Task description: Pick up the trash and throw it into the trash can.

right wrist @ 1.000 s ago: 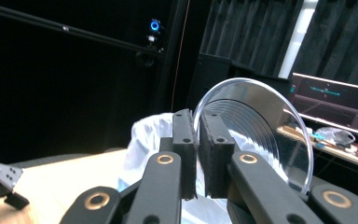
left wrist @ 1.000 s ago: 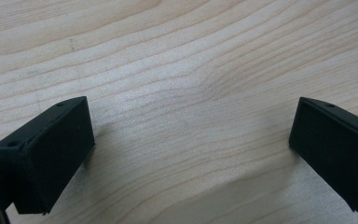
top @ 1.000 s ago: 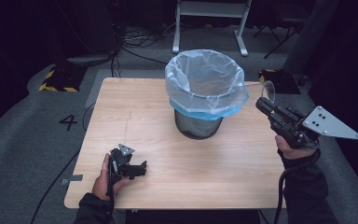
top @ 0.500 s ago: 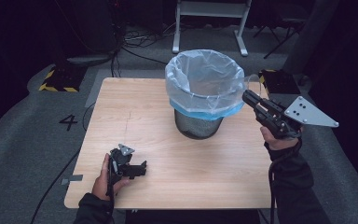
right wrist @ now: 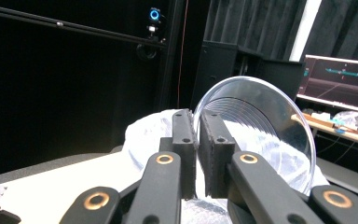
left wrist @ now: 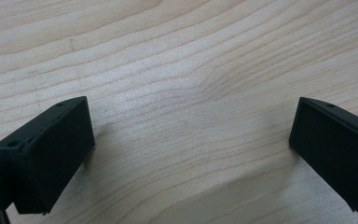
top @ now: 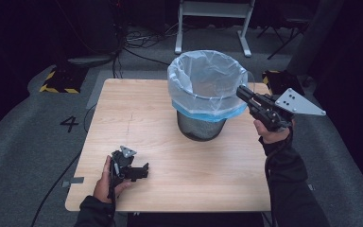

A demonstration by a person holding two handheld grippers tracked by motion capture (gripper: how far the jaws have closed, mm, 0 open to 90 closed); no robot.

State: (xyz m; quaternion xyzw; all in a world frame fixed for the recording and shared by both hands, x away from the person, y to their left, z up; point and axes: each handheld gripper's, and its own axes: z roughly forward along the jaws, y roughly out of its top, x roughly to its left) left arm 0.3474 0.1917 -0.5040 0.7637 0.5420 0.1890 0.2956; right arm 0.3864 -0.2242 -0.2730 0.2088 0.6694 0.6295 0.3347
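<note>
Leftward since the earlier frame, the right gripper (top: 242, 91) now holds its clear plastic cup (right wrist: 261, 135) at the right rim of the lined bin (top: 207, 94), jaws clamped on the cup's wall. Nearer, at the table's (top: 179, 165) near left, the left gripper (left wrist: 186, 154) rests on the wood, unmoved, jaws wide apart around nothing.

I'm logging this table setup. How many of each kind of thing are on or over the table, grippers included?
Grippers: 2, the left gripper resting open on the table, the right gripper shut on a cup rim
Clear plastic cup: 1
Mesh bin: 1
Bin liner bag: 1
Total: 5
</note>
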